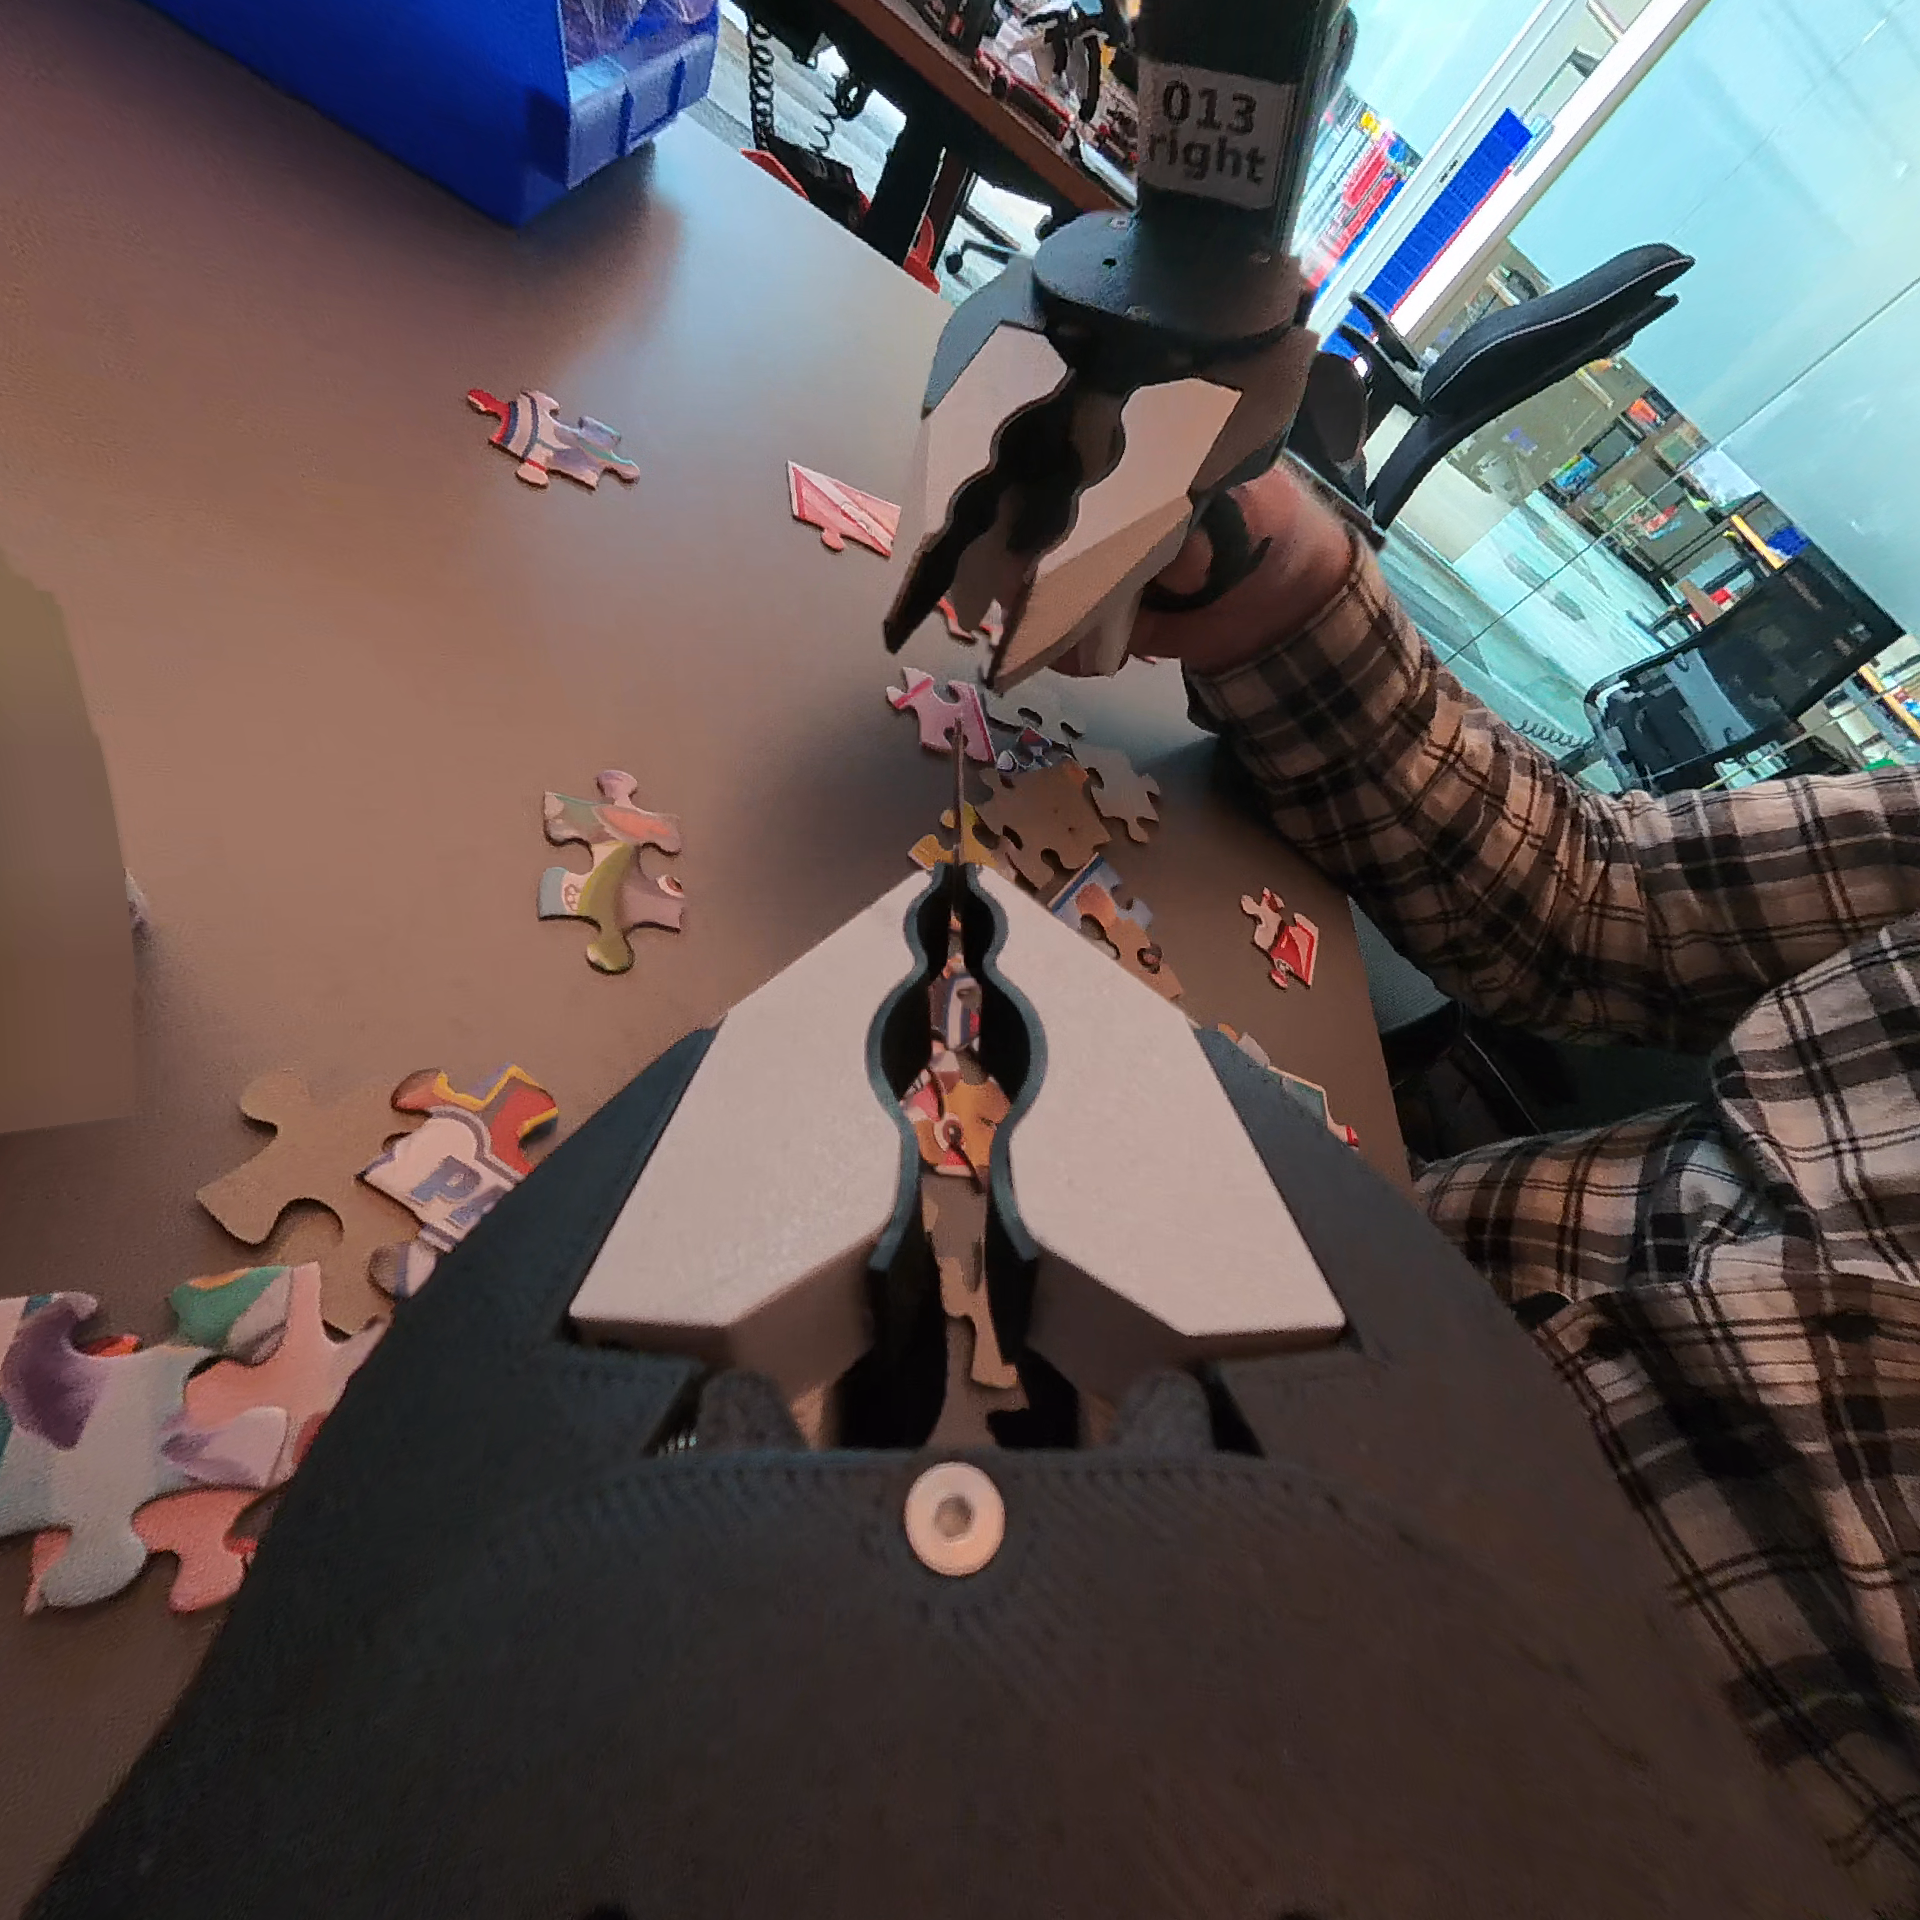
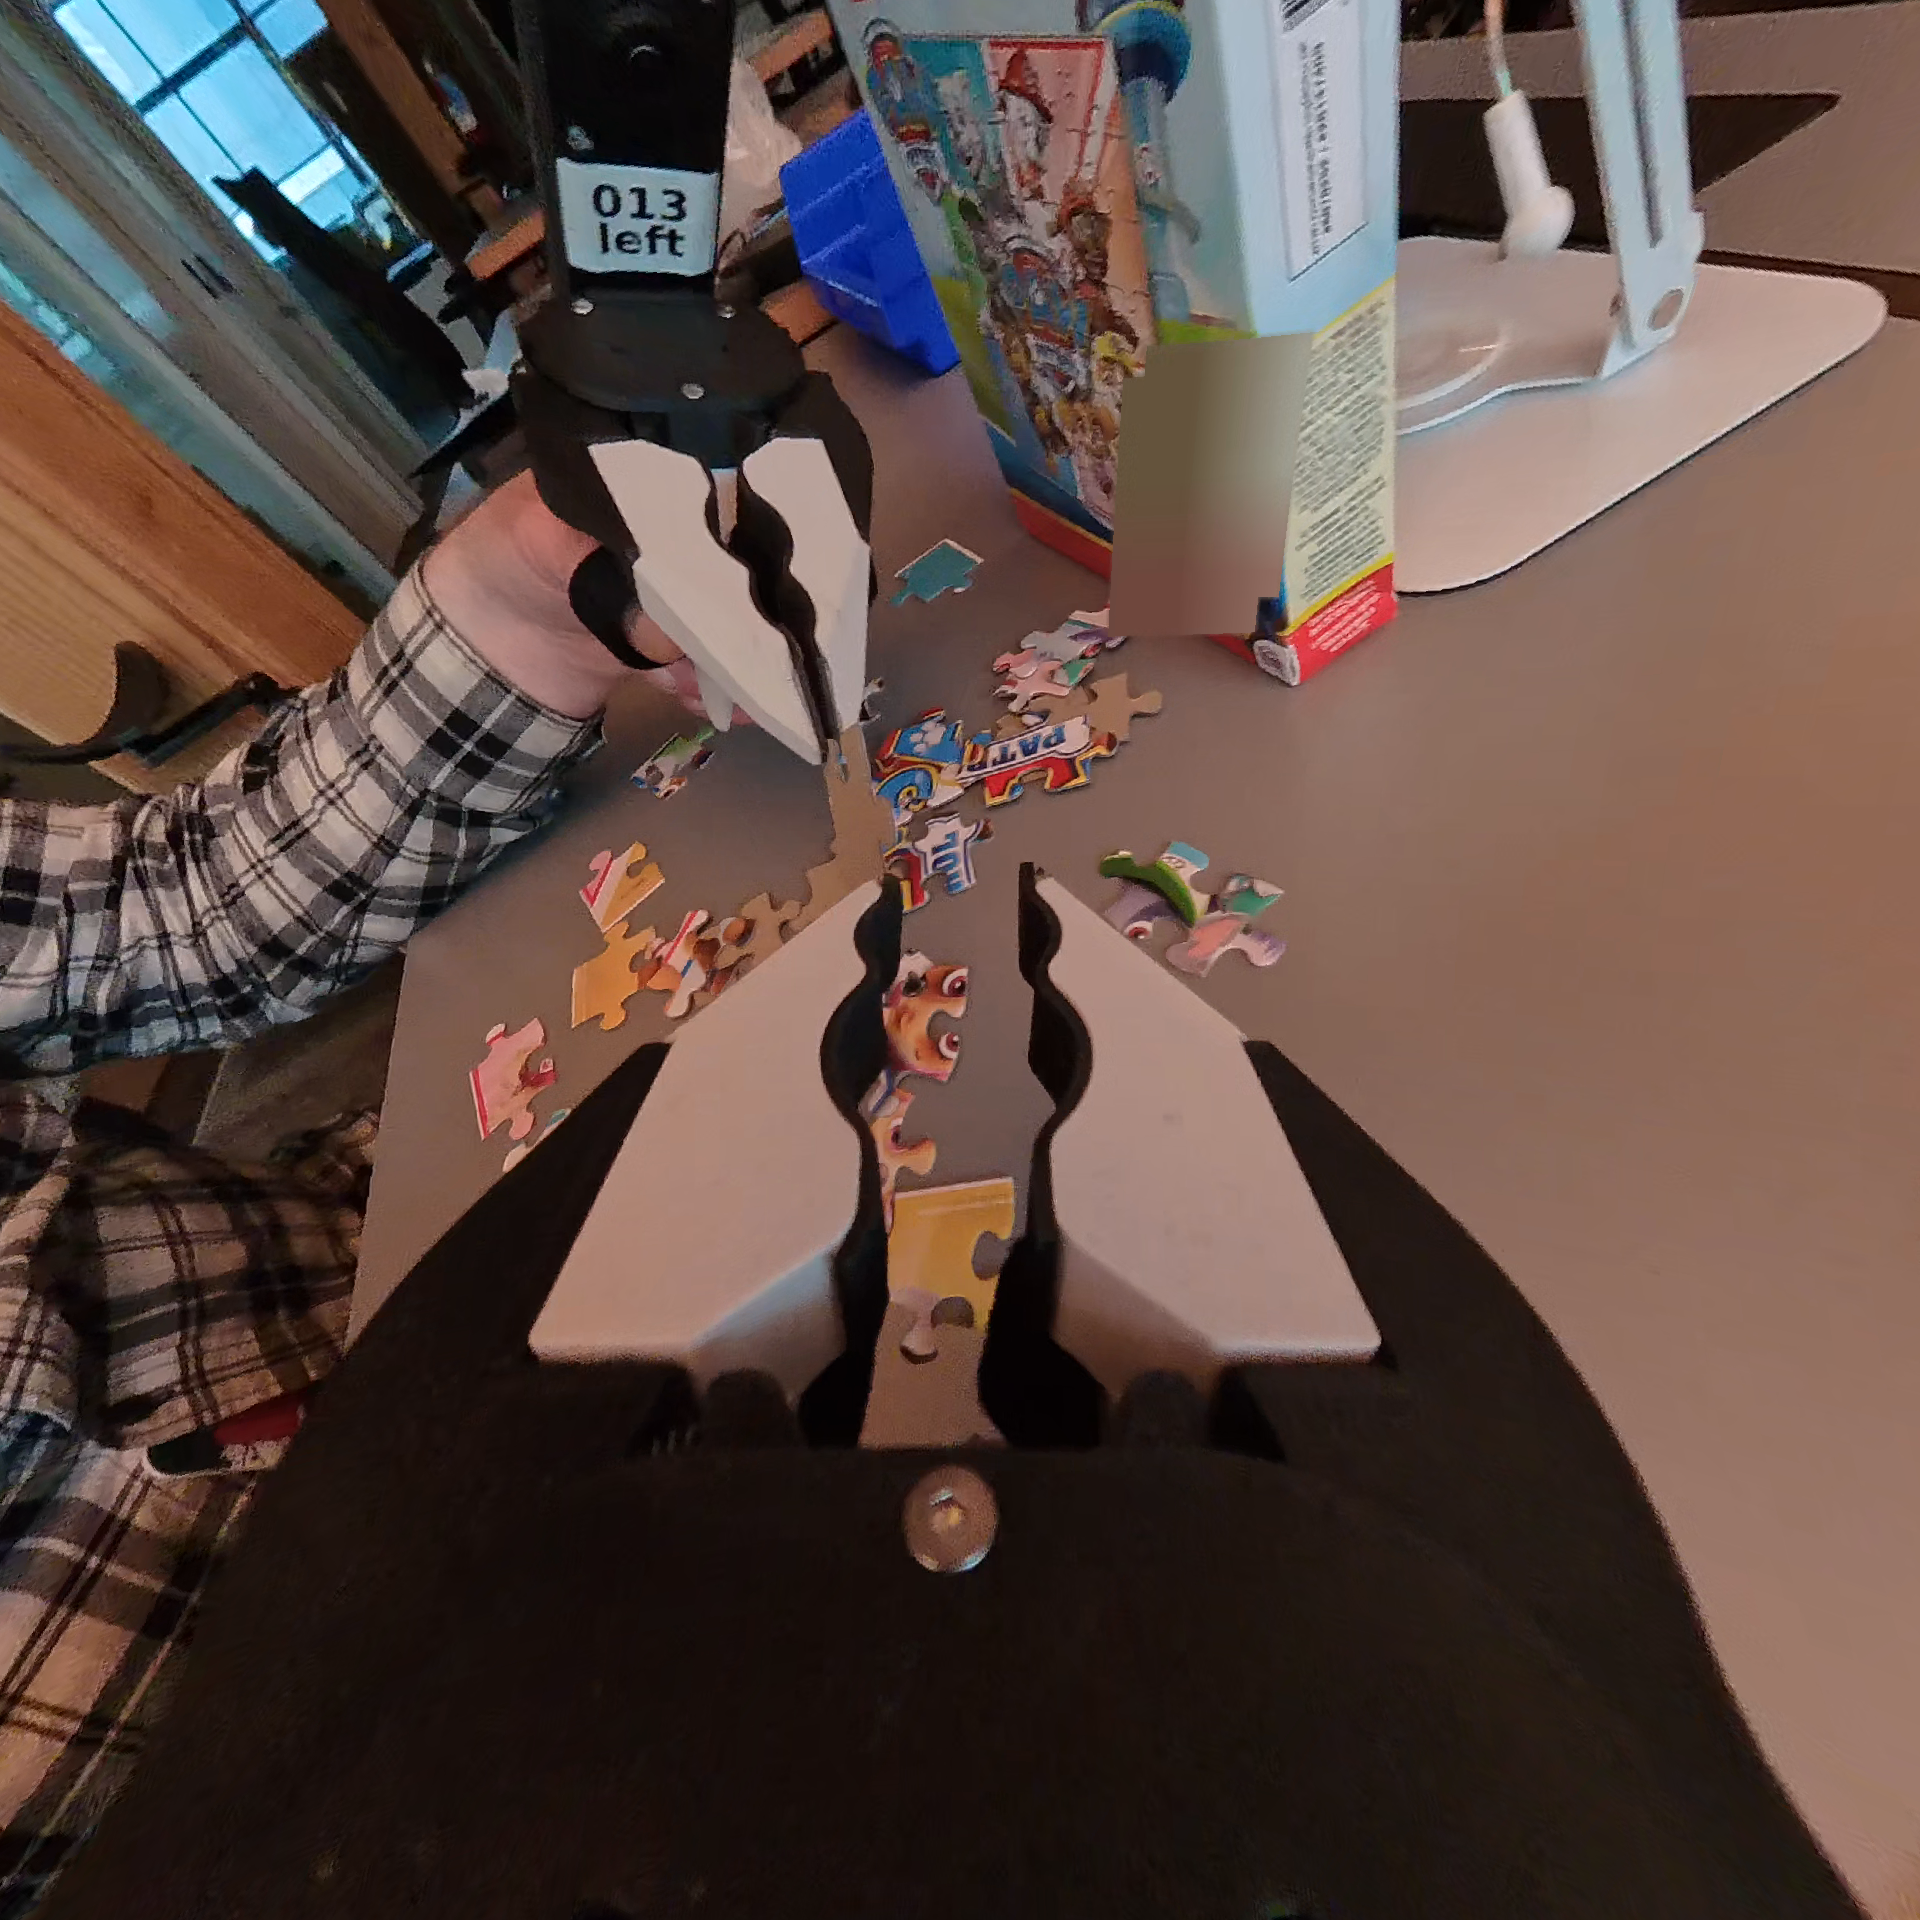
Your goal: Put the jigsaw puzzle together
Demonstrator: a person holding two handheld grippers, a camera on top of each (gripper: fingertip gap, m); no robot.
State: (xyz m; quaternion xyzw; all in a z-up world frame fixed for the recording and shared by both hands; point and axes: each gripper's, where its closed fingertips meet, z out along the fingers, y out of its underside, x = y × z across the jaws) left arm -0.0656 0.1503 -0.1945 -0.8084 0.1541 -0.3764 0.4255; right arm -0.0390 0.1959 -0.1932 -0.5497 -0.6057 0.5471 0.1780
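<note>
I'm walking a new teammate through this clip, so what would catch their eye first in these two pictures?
Probably the left gripper, shut on a puzzle piece held edge-up over the brown table, brown back showing. Next, the colourful loose pieces scattered beneath it, with the right gripper open just above them. Behind stands the bright puzzle box, upright beside a white stand.
</note>
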